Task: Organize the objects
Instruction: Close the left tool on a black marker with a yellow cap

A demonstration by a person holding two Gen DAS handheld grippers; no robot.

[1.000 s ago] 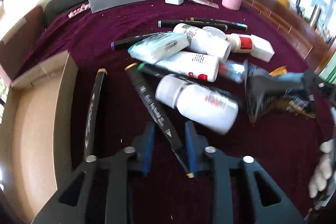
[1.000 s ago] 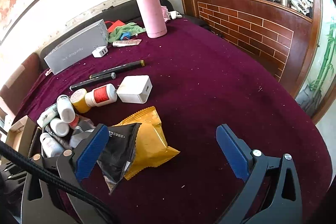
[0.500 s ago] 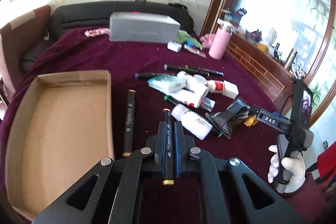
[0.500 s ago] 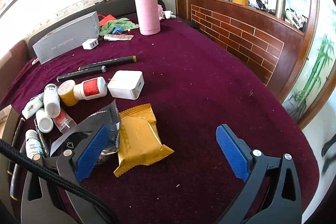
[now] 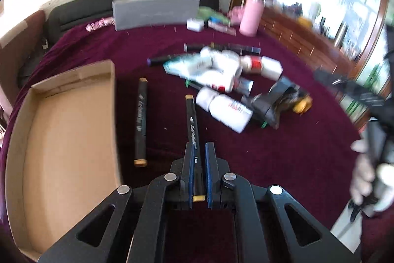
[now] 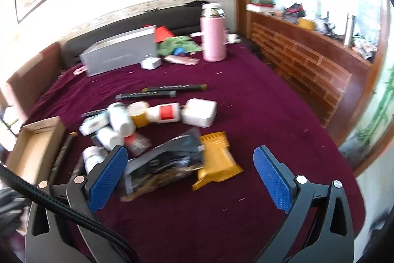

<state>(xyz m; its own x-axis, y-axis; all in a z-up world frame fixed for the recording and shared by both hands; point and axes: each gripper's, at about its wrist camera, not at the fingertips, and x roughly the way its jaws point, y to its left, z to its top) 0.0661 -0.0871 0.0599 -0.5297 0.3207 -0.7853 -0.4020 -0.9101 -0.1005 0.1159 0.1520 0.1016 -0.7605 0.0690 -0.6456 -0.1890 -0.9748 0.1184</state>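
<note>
My left gripper [image 5: 198, 147] is shut on a black marker [image 5: 192, 122] with tan caps and holds it above the maroon cloth, pointing forward. A second black marker [image 5: 141, 120] lies beside the open cardboard box [image 5: 69, 137] at the left. A pile of white bottles [image 5: 225, 110], a tissue pack [image 5: 189, 65] and a white charger [image 5: 270, 67] lies ahead. My right gripper [image 6: 190, 171] is open and empty over a black packet [image 6: 165, 164] and a yellow packet [image 6: 219, 159].
A grey box [image 6: 118, 53], a pink flask [image 6: 213, 33], a small white plug [image 6: 150, 62] and green cloth [image 6: 177, 44] stand at the back. Two more markers [image 6: 160, 91] lie mid-table. A brick-faced wooden counter [image 6: 307, 65] borders the right.
My left gripper closed on the marker and lifted it off the cloth, then shifted toward the box. My right gripper pulled back and up, staying open.
</note>
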